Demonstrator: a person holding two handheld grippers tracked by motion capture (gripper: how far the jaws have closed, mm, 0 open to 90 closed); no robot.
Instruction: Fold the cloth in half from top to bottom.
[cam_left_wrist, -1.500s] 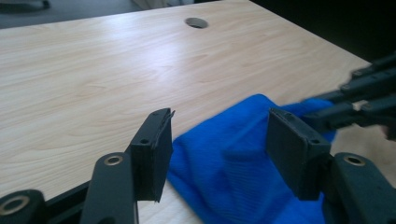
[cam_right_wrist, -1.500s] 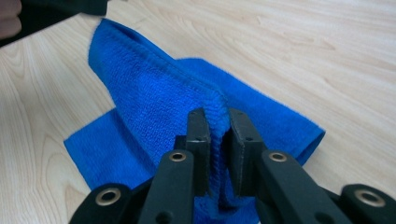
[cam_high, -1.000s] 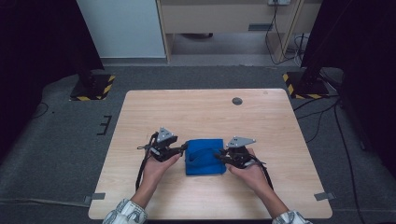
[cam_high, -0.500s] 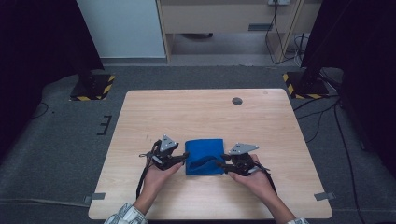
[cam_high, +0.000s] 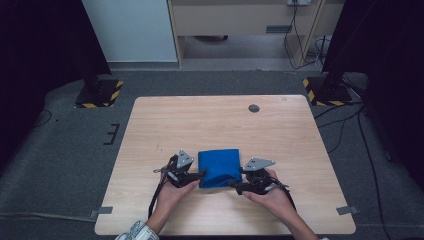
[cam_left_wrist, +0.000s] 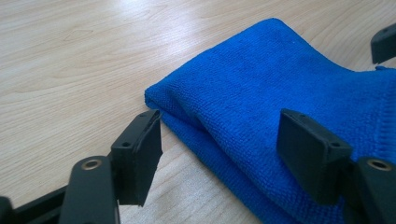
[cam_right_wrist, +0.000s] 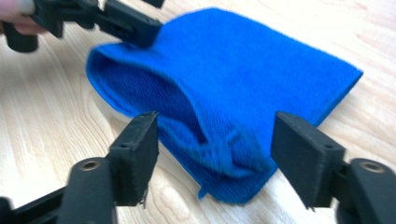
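Observation:
A folded blue cloth (cam_high: 218, 167) lies flat on the wooden table (cam_high: 150, 130), close to the person's side. My left gripper (cam_high: 201, 175) sits at its near left corner and my right gripper (cam_high: 235, 186) at its near right corner. In the left gripper view the jaws of the left gripper (cam_left_wrist: 224, 154) stand apart with the folded edge of the cloth (cam_left_wrist: 261, 107) between them, and the pads are off it. The right gripper (cam_right_wrist: 215, 158) is likewise open around a loose corner of the cloth (cam_right_wrist: 224, 79). Both pairs of jaws have just been opening.
A small dark round disc (cam_high: 254, 108) sits in the table's far right part. Black stands with yellow-striped bases (cam_high: 97, 92) (cam_high: 325, 90) flank the table on the floor, with cables (cam_high: 350, 125) at the right. A white cabinet (cam_high: 130, 30) is behind.
Both hands have slid a little toward the table's near edge, to the cloth's near corners. The cloth itself has stayed in place.

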